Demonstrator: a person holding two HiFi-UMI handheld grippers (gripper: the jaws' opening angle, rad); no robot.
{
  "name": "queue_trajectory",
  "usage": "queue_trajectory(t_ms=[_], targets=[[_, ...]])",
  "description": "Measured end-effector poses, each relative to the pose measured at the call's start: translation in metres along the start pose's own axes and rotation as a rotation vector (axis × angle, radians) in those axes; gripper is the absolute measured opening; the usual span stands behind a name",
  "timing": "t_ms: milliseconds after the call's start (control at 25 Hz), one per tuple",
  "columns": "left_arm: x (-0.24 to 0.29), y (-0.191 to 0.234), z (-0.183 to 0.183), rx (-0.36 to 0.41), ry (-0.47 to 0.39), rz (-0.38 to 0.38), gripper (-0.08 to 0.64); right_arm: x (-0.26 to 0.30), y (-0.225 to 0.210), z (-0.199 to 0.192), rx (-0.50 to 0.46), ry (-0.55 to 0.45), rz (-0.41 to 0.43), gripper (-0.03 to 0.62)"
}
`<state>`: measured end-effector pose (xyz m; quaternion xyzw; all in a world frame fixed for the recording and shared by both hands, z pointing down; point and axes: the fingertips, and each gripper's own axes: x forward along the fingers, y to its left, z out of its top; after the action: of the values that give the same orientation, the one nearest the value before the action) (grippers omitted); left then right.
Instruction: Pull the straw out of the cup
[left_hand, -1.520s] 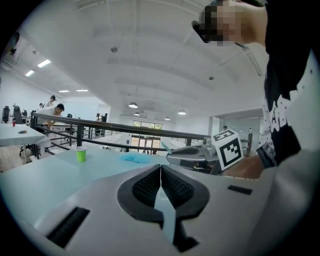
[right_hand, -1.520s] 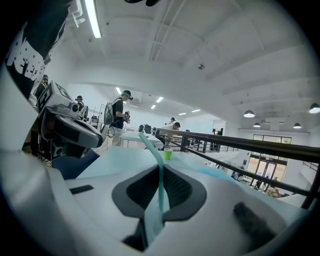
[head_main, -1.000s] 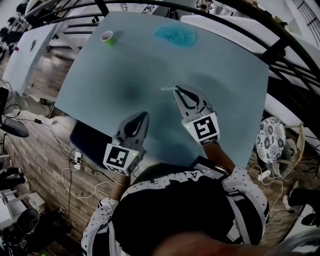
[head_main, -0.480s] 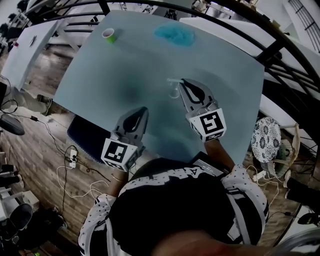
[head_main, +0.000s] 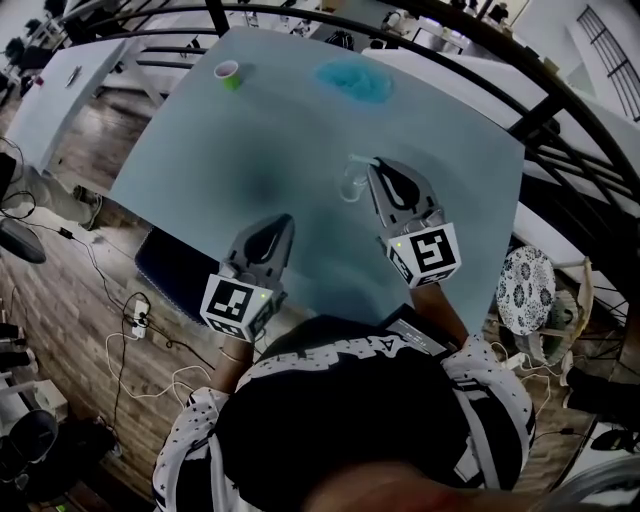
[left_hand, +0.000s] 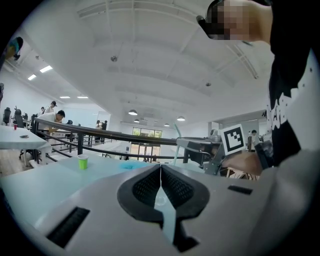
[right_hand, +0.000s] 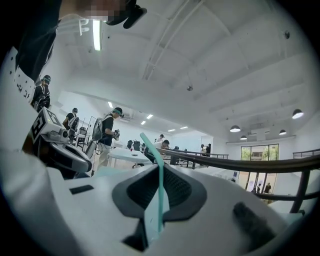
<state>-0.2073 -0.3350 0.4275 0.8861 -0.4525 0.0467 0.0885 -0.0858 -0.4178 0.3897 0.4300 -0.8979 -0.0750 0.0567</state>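
Teal straw (right_hand: 159, 186) clamped between the closed jaws of the right gripper (right_hand: 161, 169). It runs up through the pads and pokes out past the tips, slanting left in the right gripper view. Head view: right gripper (head_main: 376, 166) over the grey-blue table (head_main: 200, 150), with the straw (head_main: 358, 159) sticking out sideways from the jaw tips. Faint clear cup (head_main: 347, 186) on the table just beside those tips, on the side toward the left gripper. Cannot tell whether the straw end touches it.

Left gripper (head_main: 281, 224) jaws pressed together with nothing between them, pads meeting in a thin line in the left gripper view (left_hand: 160, 168). It sits nearer the person and well apart from the straw. Right gripper (left_hand: 200, 147) shows ahead of and to the right of the left jaws, straw (left_hand: 177, 133) rising from it.

Green cup (head_main: 229, 74) and blue cloth (head_main: 355, 80) far beyond both sets of jaws, at the table's far edge.
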Motion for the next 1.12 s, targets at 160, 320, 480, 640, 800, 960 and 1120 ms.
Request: queue_trajectory(t_ms=[160, 320, 480, 640, 800, 960, 1120], targets=[[-0.002, -0.002, 0.004, 0.003, -0.013, -0.009, 0.014, -0.005, 0.004, 0.012, -0.012, -0.028, -0.007, 0.04], [-0.005, -0.008, 0.007, 0.008, -0.024, -0.014, 0.014, -0.011, 0.005, 0.02, -0.012, -0.045, -0.009, 0.04], [-0.012, -0.01, 0.008, 0.011, -0.032, -0.011, 0.014, -0.016, 0.012, 0.027, -0.006, -0.06, 0.001, 0.04], [-0.02, -0.013, 0.008, 0.012, -0.04, -0.006, 0.014, -0.02, 0.02, 0.032, 0.0, -0.068, 0.013, 0.04], [-0.025, -0.013, 0.009, 0.009, -0.047, -0.001, 0.014, -0.022, 0.027, 0.035, 0.002, -0.068, 0.027, 0.04], [-0.032, -0.013, 0.012, 0.012, -0.058, 0.002, 0.014, -0.025, 0.035, 0.041, 0.008, -0.064, 0.033, 0.04], [-0.037, -0.016, 0.012, 0.013, -0.064, 0.003, 0.014, -0.031, 0.04, 0.043, 0.011, -0.073, 0.037, 0.04]])
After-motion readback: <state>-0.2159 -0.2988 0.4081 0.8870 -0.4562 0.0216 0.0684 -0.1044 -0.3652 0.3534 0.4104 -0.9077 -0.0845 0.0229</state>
